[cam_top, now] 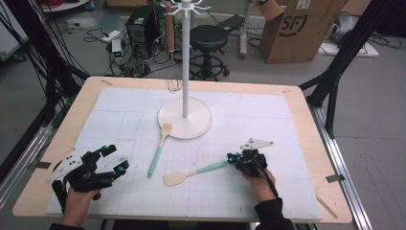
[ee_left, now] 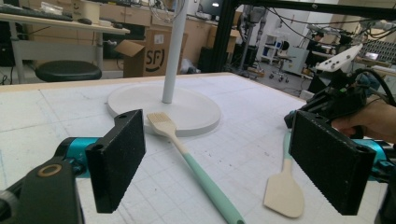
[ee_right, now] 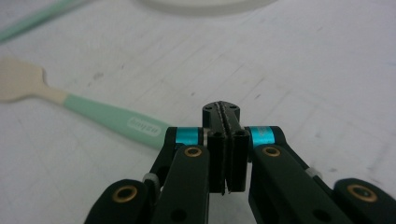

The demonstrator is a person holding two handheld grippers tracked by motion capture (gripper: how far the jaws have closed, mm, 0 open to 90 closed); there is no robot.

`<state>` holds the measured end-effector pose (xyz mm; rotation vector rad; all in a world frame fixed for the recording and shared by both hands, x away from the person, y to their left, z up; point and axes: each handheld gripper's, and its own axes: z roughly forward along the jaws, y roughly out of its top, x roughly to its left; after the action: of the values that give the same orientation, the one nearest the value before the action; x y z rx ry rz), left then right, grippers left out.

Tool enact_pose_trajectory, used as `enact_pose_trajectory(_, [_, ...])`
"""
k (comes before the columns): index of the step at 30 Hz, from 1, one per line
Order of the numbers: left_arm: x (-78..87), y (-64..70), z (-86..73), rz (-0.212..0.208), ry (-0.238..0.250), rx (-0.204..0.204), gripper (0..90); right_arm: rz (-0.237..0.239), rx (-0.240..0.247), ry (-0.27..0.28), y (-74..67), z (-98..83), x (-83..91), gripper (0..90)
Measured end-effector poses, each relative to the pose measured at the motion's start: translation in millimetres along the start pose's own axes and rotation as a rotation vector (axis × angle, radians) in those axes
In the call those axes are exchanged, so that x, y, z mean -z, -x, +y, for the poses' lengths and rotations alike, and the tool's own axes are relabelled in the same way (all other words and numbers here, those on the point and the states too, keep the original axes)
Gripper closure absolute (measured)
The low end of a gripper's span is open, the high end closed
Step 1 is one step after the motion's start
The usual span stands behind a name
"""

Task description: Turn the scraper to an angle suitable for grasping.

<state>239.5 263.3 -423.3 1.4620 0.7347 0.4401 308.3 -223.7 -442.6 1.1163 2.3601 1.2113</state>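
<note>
A spatula [cam_top: 191, 173] with a cream blade and mint handle lies on the white mat, blade toward the left. My right gripper [cam_top: 231, 157] is shut with nothing between its pads, its tip at the far end of the spatula's handle. In the right gripper view the spatula handle [ee_right: 109, 120] runs off to the left of the closed right gripper [ee_right: 226, 110], beside it and not clamped. A mint-handled brush [cam_top: 159, 149] lies near the stand's base. My left gripper [cam_top: 116, 157] rests open at the table's lower left; its view looks past the open left gripper [ee_left: 224, 161] at the brush [ee_left: 187, 156] and spatula [ee_left: 283, 192].
A white hanging stand [cam_top: 185, 72] rises from a round base [cam_top: 196, 125] at the middle back of the mat, with a whisk [cam_top: 172, 79] hanging from one hook. The wooden table edge [cam_top: 316, 143] frames the mat. A stool and cardboard box stand beyond the table.
</note>
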Motion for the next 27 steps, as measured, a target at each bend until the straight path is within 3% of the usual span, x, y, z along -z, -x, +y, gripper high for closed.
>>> enact_pose_trajectory(5, [-2.6, 1.7, 0.1, -0.006, -0.008, -0.006, 19.2, -0.043, -0.049, 0.122, 9.2, -10.0, 29.5, 87.4])
enact_pose_trajectory(8, [-4.2, 2.0, 0.4, -0.006, -0.005, -0.005, 19.2, -0.090, -0.085, 0.224, 15.4, -23.2, 52.8, 66.1])
enact_pose_trajectory(10, [-5.4, 2.5, 0.7, -0.009, -0.004, -0.007, 19.2, -0.113, -0.109, 0.286, 19.7, -31.3, 67.0, 57.6])
enact_pose_trajectory(16, [-7.4, 5.5, 3.3, -0.023, 0.017, -0.003, 19.0, -0.199, -0.125, 0.328, 27.2, -42.0, 96.5, 31.6])
enact_pose_trajectory(23, [-14.8, 10.5, 7.9, -0.058, 0.009, -0.023, 17.0, -0.162, -0.097, 0.391, 22.2, -43.9, 119.2, 27.7])
enact_pose_trajectory(27, [-19.6, 12.5, 11.8, -0.063, 0.002, -0.019, 17.0, -0.145, -0.062, 0.391, 16.3, -42.1, 123.2, 27.7])
